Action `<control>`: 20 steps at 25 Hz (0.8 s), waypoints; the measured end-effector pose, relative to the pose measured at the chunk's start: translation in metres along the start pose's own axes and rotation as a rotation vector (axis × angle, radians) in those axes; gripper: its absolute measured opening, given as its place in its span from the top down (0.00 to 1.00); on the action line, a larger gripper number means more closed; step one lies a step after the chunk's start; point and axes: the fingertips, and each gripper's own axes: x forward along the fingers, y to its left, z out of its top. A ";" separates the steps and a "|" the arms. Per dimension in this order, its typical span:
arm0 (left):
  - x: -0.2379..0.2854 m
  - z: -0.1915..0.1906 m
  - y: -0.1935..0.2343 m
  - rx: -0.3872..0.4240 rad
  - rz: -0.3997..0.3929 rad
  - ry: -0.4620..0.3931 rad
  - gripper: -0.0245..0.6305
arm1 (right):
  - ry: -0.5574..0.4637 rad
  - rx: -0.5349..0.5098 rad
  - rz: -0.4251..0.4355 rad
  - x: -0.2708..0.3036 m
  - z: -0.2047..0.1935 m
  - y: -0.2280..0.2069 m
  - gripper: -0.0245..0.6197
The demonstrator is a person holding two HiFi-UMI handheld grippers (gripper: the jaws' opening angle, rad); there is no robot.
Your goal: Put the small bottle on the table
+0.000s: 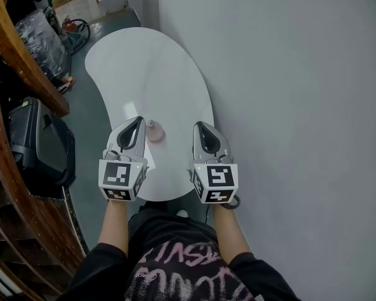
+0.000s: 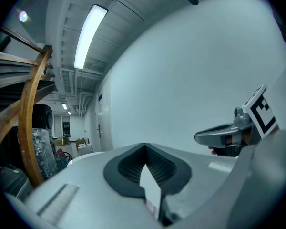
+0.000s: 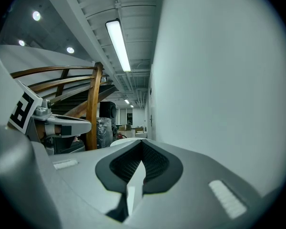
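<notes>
On my head view the white table point(image 1: 144, 61) runs away from me along the grey wall point(image 1: 288, 74), and the small bottle point(image 1: 154, 131) sits on its near end, pinkish with a paler top. I cannot tell whether it stands straight or leans. Taking 12 o'clock as straight ahead of me, the bottle is at about 4 o'clock from the tip of the left gripper point(image 1: 140, 119), just beside that jaw but not inside it, and at 9 o'clock from the right gripper point(image 1: 197, 125), which is farther from it. Both tools hang over the near edge of the table, side by side, their marker cubes toward me. In the left gripper view the left gripper point(image 2: 144, 146) is clenched, with its tips meeting and nothing held in the dark ribbed hollow behind them. The right gripper shows at 3 o'clock there. In the right gripper view the right gripper point(image 3: 142, 142) is clenched and empty too, with the left one at 9 o'clock. A wooden stair rail point(image 1: 6, 137) curves along at 9 o'clock of the table, with a black case point(image 1: 37, 144) on the floor beneath it.
</notes>
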 end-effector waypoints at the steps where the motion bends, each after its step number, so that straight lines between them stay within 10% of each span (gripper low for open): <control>1: -0.001 0.002 0.000 -0.001 0.000 -0.003 0.96 | -0.003 -0.002 0.001 -0.001 0.003 0.000 0.95; 20: -0.017 0.013 0.009 -0.002 0.015 -0.032 0.96 | -0.039 -0.007 0.021 -0.002 0.015 0.015 0.95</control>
